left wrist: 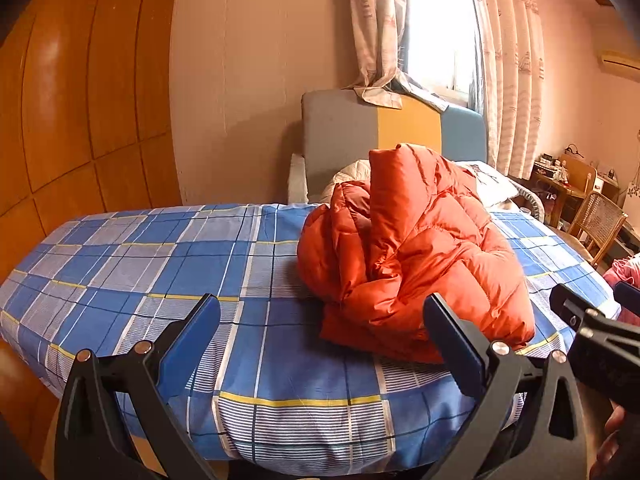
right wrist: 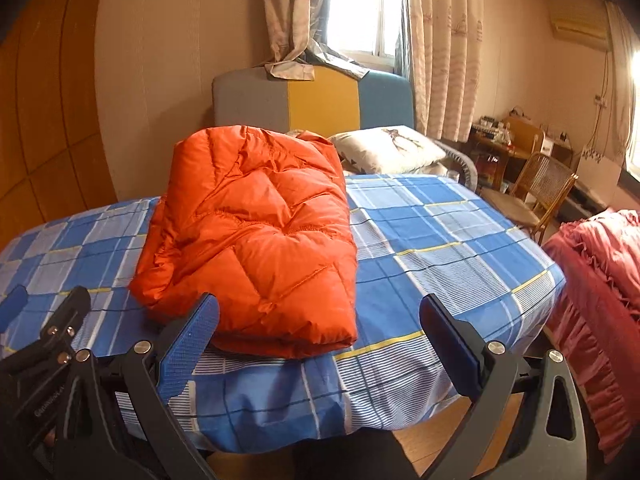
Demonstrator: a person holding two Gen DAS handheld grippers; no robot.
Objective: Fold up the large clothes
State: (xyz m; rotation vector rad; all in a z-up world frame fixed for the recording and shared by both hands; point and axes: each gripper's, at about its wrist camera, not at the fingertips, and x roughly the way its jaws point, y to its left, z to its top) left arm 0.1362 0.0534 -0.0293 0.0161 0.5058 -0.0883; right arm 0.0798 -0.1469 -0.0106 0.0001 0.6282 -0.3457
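- Left gripper point(left wrist: 322, 344) is spread wide and grasps nothing; it hangs at the foot edge of the bed point(left wrist: 120, 256), short of the orange puffer jacket point(left wrist: 412, 256).
- Right gripper point(right wrist: 320, 346) is likewise released and holds nothing; its left finger point(right wrist: 190, 344) sits just in front of the jacket's near hem, seemingly apart from it.
- Jacket lies in the middle of the bed, below the pillow point(right wrist: 388, 148). From the right wrist it looks like a compact bundle; from the left wrist its far side is bunched and stands up.
- Judged step: either a finishing tidy or a fresh grasp, I cannot tell which.
- To do it well, take the 2 near corners of the jacket, 1 per gripper, and bite deep, since slick padded fabric probably slips.
- Press the bunched part flat toward the pillow so trapped air escapes.
- Keep the jacket well inside the bed edge.
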